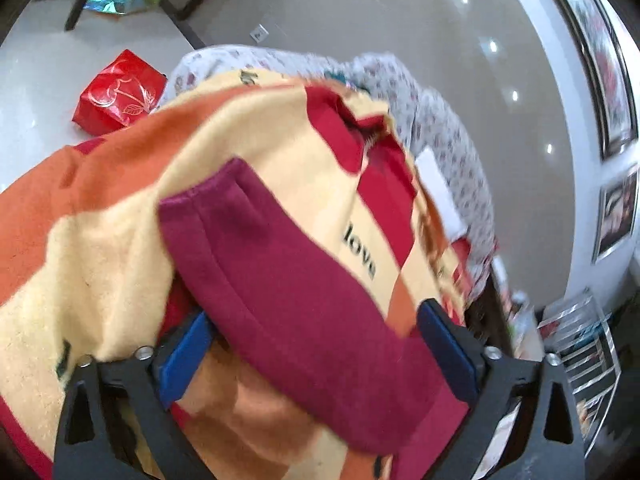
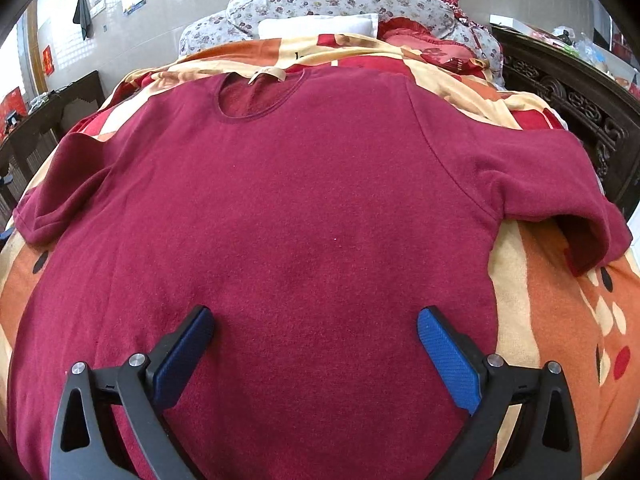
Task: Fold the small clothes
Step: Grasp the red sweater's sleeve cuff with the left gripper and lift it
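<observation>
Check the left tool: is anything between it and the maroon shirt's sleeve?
Nothing visible. The sleeve already lies between the open fingers of the left tool, resting on the patterned blanket. No other item covers it.

Left wrist view is motion-blurred. The shirt [image 2: 280, 220] hem is cut off at the bottom edge. The pillow [image 2: 320, 26] is partly hidden behind the blanket [image 2: 560, 300].

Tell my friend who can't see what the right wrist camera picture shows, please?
A dark red shirt lies spread flat, neck away from the camera, on an orange, yellow and red blanket. The right gripper is above its lower part, blue fingers wide open, holding nothing.
</observation>
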Demonstrator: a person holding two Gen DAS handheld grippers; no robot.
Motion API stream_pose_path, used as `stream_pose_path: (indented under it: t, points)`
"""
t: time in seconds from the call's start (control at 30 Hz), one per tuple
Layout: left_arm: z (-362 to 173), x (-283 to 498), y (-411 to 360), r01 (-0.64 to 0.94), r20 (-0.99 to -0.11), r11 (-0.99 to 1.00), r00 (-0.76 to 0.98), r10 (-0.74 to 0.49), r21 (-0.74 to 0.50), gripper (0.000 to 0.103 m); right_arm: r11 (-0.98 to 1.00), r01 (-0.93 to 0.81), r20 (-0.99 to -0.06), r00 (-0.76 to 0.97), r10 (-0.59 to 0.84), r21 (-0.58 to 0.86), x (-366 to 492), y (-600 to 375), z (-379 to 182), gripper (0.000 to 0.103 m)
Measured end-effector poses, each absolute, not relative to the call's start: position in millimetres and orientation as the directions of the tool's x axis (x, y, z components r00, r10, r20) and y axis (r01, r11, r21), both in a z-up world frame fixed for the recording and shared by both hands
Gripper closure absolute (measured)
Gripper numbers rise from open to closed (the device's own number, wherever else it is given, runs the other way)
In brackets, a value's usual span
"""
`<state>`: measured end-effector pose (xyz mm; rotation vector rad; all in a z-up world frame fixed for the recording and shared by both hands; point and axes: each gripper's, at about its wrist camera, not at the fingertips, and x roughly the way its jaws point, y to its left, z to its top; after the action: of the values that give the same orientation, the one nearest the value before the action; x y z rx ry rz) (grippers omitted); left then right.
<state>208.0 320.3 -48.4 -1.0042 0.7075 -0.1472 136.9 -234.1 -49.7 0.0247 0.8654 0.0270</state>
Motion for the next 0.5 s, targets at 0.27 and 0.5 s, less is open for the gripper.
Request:
stream_pose_path:
  t: [0.27,0.5]
  points:
    - [-53.7,218.0,311.4,-0.343,-0.651,0.660,0.699,-0.297,-0.669,0.078,1.000,-0.014,-0.761,0.648,0.027,0.024,137.7,-232.6,-49.7,0.000]
    - [-17.7,185.5,308.7,-0.369,-0.590,0.714,0.804,-0.076,-0.595,0.098,0.999,-0.016,-0.759,0.649,0.040,0.039,138.2,-233.4,-48.9,0.000]
